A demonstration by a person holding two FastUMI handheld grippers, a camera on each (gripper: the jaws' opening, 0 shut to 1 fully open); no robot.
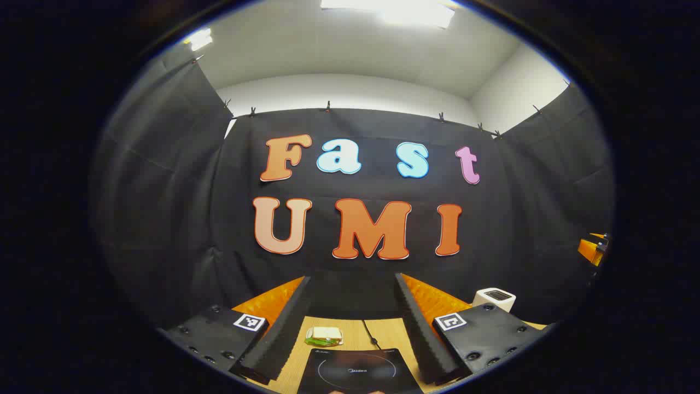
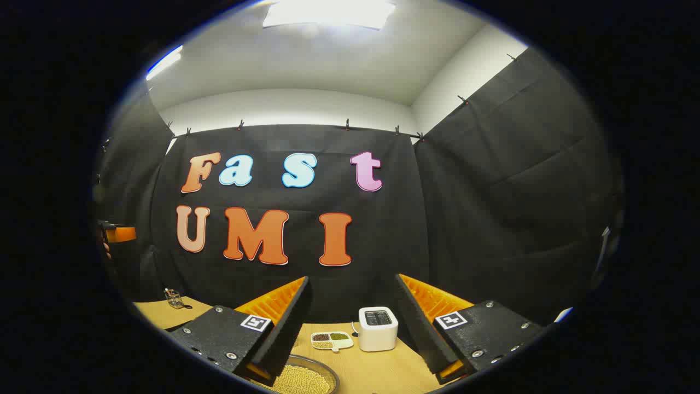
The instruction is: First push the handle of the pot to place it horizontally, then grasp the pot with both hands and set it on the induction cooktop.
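In the left gripper view my left gripper (image 1: 353, 280) is open, held above the wooden table (image 1: 355, 336). The black induction cooktop (image 1: 355, 372) lies on the table just below, between the fingers. In the right gripper view my right gripper (image 2: 353, 280) is also open with nothing between its fingers. The metal pot (image 2: 302, 378), filled with pale yellow beans, sits at the bottom edge by the left finger; its handle is hidden. A far-off orange gripper part (image 2: 119, 234) shows at the left edge, with a hand beside it.
A sandwich (image 1: 324, 335) and the cooktop's cable (image 1: 372, 336) lie behind the cooktop. A white toaster (image 2: 377, 327) and a divided dish of beans (image 2: 332, 340) stand behind the pot. A small wire object (image 2: 174, 298) sits at the table's far left.
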